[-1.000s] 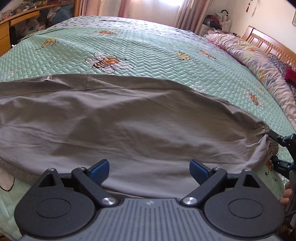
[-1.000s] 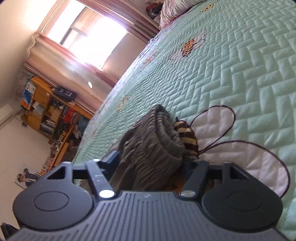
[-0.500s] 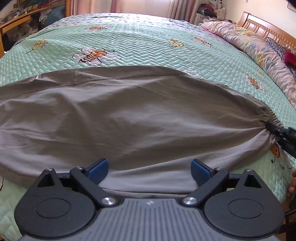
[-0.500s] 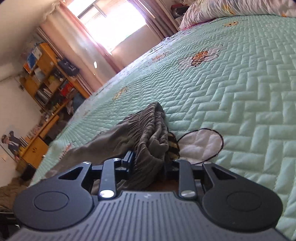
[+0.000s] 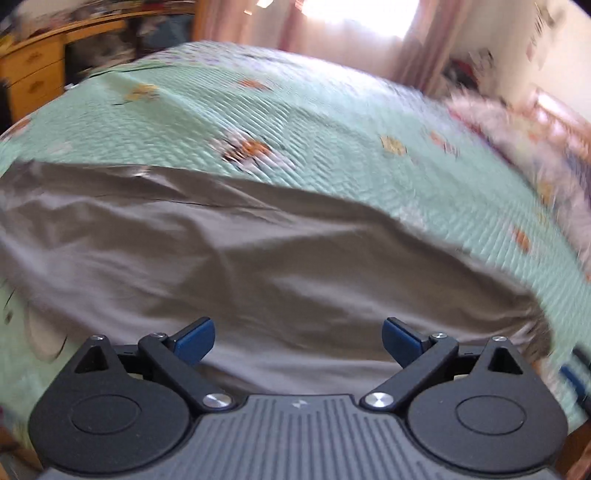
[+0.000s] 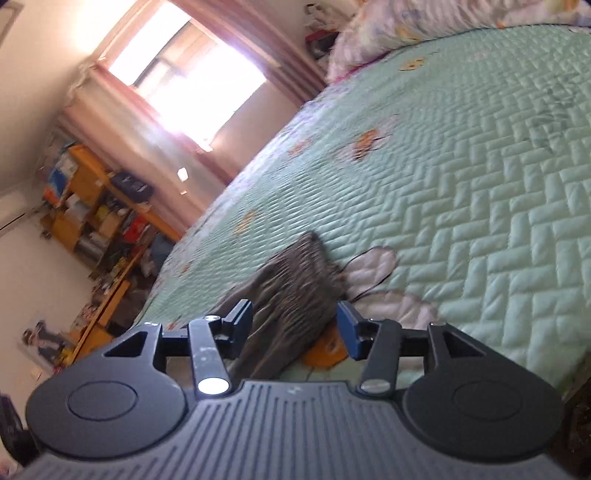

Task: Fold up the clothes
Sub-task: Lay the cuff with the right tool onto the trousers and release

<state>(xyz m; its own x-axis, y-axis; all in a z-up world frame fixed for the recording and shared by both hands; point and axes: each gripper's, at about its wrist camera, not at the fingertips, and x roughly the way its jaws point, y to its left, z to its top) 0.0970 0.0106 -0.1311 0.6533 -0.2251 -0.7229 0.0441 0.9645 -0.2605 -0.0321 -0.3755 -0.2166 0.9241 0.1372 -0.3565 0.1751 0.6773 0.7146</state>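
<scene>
Grey trousers (image 5: 229,266) lie spread across the green quilted bedspread (image 5: 332,147). In the blurred left wrist view, my left gripper (image 5: 297,338) hovers over the near edge of the trousers, open wide, with nothing pinched between its blue pads (image 5: 194,338). In the right wrist view, the gathered elastic end of the trousers (image 6: 299,273) lies on the bed between the fingers of my right gripper (image 6: 295,321). Those jaws are opening and the pads stand clear of the cloth. The right gripper also shows as a dark blur (image 5: 574,376) at the left view's right edge.
A flowered duvet (image 6: 424,22) lies along the head of the bed. A wooden desk (image 5: 33,70) and cluttered wooden shelves (image 6: 92,206) stand beyond the bed near a curtained window (image 6: 184,74). Bee prints (image 5: 251,147) dot the open bedspread beyond the trousers.
My right gripper, shut on the gathered end before, has widened and let it go, and it has drawn back a little. My left gripper has lifted and tilted, still open.
</scene>
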